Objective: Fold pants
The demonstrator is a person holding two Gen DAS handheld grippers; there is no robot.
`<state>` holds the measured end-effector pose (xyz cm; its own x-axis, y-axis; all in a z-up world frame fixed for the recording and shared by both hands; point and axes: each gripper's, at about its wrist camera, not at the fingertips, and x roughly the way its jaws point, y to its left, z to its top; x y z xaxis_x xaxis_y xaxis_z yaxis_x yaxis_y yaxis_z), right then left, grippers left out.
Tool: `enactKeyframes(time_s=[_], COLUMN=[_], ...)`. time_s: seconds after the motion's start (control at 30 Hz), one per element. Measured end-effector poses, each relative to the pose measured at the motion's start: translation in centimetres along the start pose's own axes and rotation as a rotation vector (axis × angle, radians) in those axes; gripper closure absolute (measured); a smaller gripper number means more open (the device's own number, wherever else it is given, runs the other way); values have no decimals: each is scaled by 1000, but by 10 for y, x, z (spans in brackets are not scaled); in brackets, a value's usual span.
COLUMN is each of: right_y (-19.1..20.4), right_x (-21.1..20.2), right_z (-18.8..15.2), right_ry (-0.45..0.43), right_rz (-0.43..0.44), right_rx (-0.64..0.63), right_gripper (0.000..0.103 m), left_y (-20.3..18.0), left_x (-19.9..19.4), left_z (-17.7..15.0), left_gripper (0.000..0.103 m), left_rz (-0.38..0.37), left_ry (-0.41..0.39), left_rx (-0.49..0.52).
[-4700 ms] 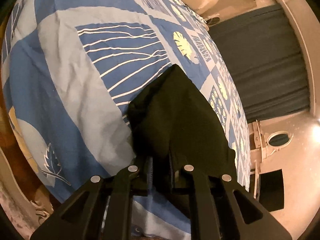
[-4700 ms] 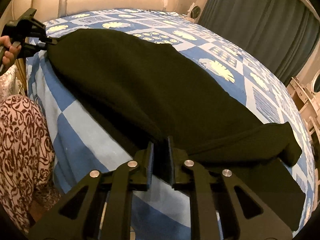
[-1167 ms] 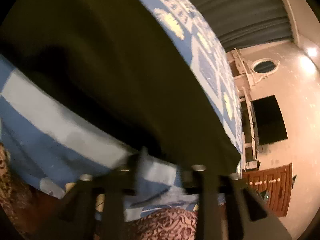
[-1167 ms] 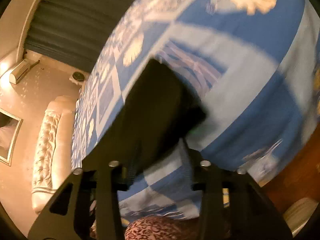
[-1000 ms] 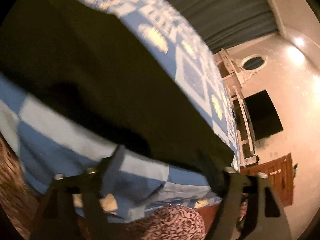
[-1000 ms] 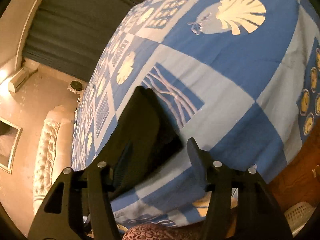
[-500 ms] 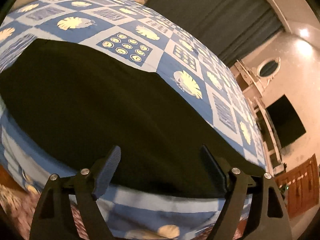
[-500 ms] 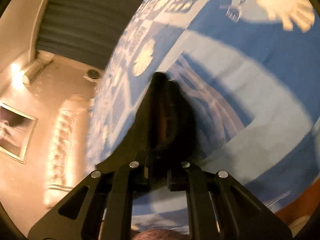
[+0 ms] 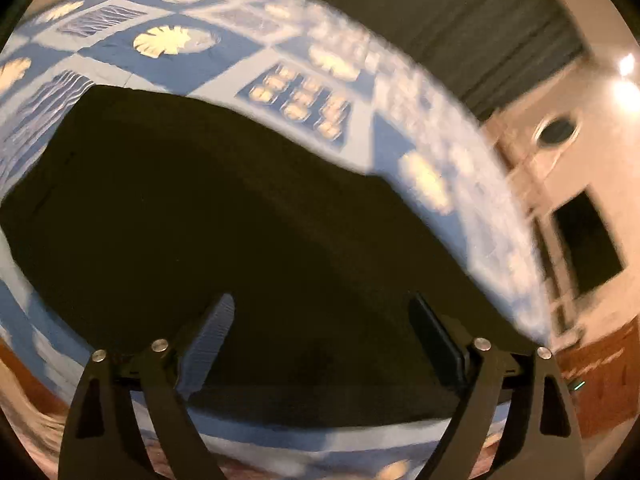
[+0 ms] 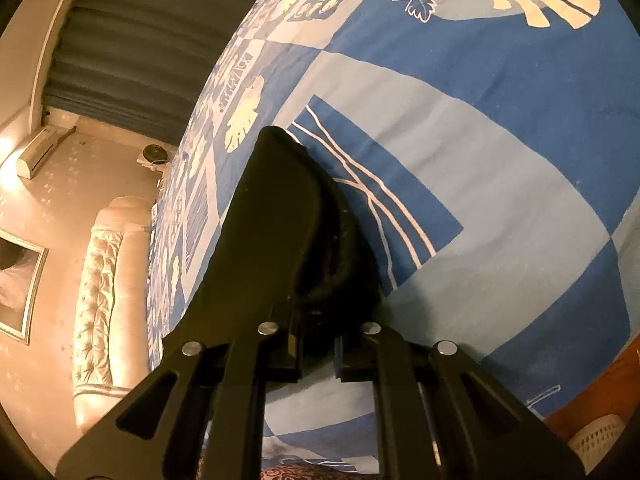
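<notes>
Black pants [image 9: 224, 216] lie folded lengthwise and flat on the blue patterned bedspread [image 9: 280, 48]. My left gripper [image 9: 320, 312] is open and empty, its fingers spread just above the pants near their near edge. In the right wrist view my right gripper [image 10: 316, 344] is shut on an end of the pants [image 10: 280, 216], with the bunched cloth rising from between the fingers over the bedspread [image 10: 480, 120].
The bed's near edge runs below both grippers. A padded headboard [image 10: 104, 288] stands at the left, dark curtains [image 10: 152, 28] behind the bed. A wall screen [image 9: 588, 248] and wooden furniture [image 9: 592, 380] are at the right. A white basket [image 10: 600, 440] sits by the bed.
Both grippers let go of the pants and opened. The right gripper has since shut again on an end of the pants. The left has stayed open and moved in over the flat cloth.
</notes>
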<state>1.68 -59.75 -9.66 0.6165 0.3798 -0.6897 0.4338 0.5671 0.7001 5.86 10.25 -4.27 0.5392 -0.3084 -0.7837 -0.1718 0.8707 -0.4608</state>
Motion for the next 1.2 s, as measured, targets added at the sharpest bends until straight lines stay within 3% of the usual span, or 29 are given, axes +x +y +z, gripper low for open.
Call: enactKeyframes(time_s=[0.07,0.17,0.23,0.3,0.6,0.8,1.03,1.2], right_y=[3,12,22,31,123,199,267,292], right_x=[-4,-6,-9,-12,-27,-19,26,63], right_z=[-1,-4,-6,-7,-28,-60,-111,-145], right_ry=[-12,-28,-41,-56,-136,-161,-114,-51], right_rz=[-19,-64,-86,-99,-175,-196,-205,-183], right_rx=[-7,-27,-33,-41,-241,-426,-594,-638], right_gripper=[94,93,93,93,93,93,93,92], left_y=[4,-3,-14,-19,-19,-13,-11,-13], left_x=[10,10,17,21,24,20,19,21], left_z=[0,-14,-22,-23,-24,-20,-18,-19], left_gripper=[15,11,7,5,5,5,5,5], left_rz=[-15,-4,43,77,108,69,49,67], left_ry=[50,-1,4,19,5,-11,-23,-22], left_rx=[77,196,292,320,314,273,247,260])
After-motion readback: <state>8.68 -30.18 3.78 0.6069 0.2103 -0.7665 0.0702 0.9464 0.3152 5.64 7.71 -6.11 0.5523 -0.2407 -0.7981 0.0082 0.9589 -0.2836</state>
